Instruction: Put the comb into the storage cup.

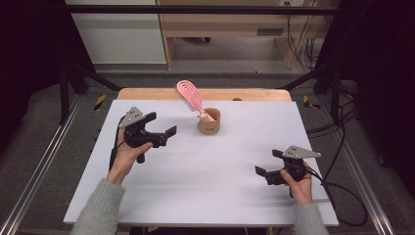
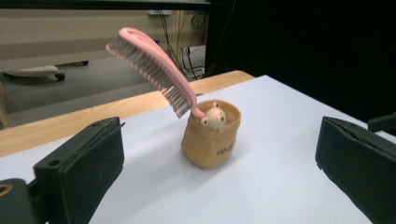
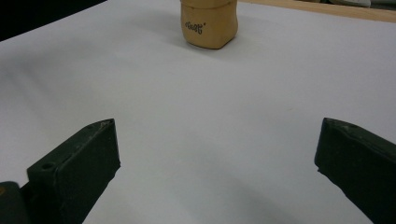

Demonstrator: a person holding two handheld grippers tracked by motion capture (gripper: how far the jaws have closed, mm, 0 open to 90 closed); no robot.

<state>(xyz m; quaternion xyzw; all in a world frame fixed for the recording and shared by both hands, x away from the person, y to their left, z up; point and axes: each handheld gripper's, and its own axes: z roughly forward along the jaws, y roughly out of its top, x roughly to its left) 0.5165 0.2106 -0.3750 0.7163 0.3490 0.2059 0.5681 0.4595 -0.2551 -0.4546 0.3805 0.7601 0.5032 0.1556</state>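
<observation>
The person's left hand (image 1: 128, 152) reaches in over the white table (image 1: 205, 166), forearm in a grey knitted sleeve (image 1: 100, 210) angled up from the near edge. It holds the left gripper (image 1: 163, 125) off to the left of the tan cup (image 1: 209, 121), pointed toward it, jaws spread wide with nothing between them. In the left gripper view the cup sits squarely in the gap between the two black jaws, well beyond their tips.

The right hand (image 1: 299, 183) is nearer the person, to the right of the cup and well apart from it. It holds the right gripper (image 1: 268, 163) low over the table, its jaws also spread apart and empty, aimed leftward across the board. The right gripper view looks along the bare white surface to the cup, far off at the top.

The cup stands upright near the far edge of the table, with dark lettering on its side. A pink hairbrush (image 1: 190, 95) stands in it handle-down, its bristled head leaning out and up over the rim toward the far left. A small cream figure (image 2: 214, 118) caps the handle end at the rim.

Behind the cup a strip of bare wood (image 1: 147, 93) shows along the far edge. Beyond that lie grey floor, pale furniture and hanging cables (image 1: 298, 44), with black frame rails at either side.
</observation>
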